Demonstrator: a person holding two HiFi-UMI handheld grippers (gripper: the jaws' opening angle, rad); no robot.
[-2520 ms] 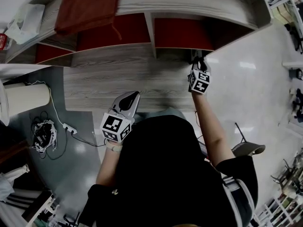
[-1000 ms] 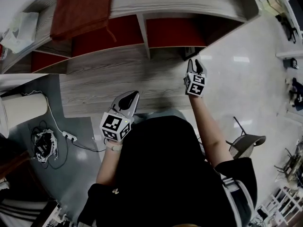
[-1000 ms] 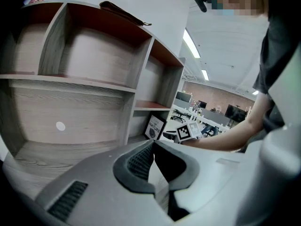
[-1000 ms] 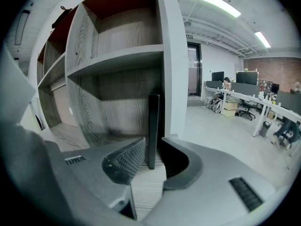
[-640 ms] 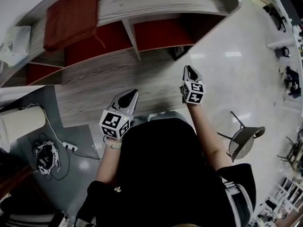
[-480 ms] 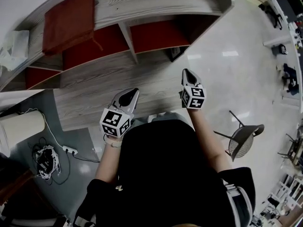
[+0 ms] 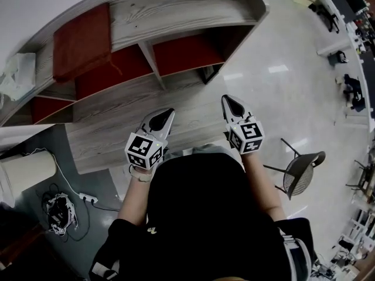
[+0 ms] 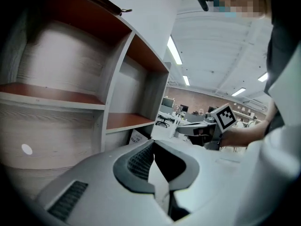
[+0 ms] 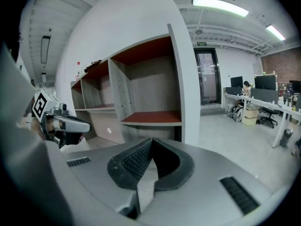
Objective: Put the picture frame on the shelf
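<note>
The picture frame point(image 7: 208, 74) leans in the bottom right compartment of the grey wooden shelf point(image 7: 176, 4), on the floor level. In the left gripper view the picture frame point(image 8: 138, 136) shows as a white printed card under the lowest red board. My right gripper point(image 7: 225, 99) is shut and empty, pulled back from the shelf, a short way in front of the frame. Level with it to the left is my left gripper point(image 7: 169, 112), also shut and holding nothing. Each gripper view shows its jaws closed together, the left gripper point(image 8: 151, 143) and the right gripper point(image 9: 151, 141).
A red cloth point(image 7: 81, 33) lies on the shelf top, with a white bag point(image 7: 17, 75) at its left end. A chair point(image 7: 302, 168) stands on the shiny floor to my right. A white cylinder point(image 7: 26, 171) and a tangle of cables point(image 7: 58, 209) sit at lower left.
My right gripper let go of the frame in the bottom right compartment and drew back toward me. The left gripper stayed put. The head view swung, shifting the shelf left.
</note>
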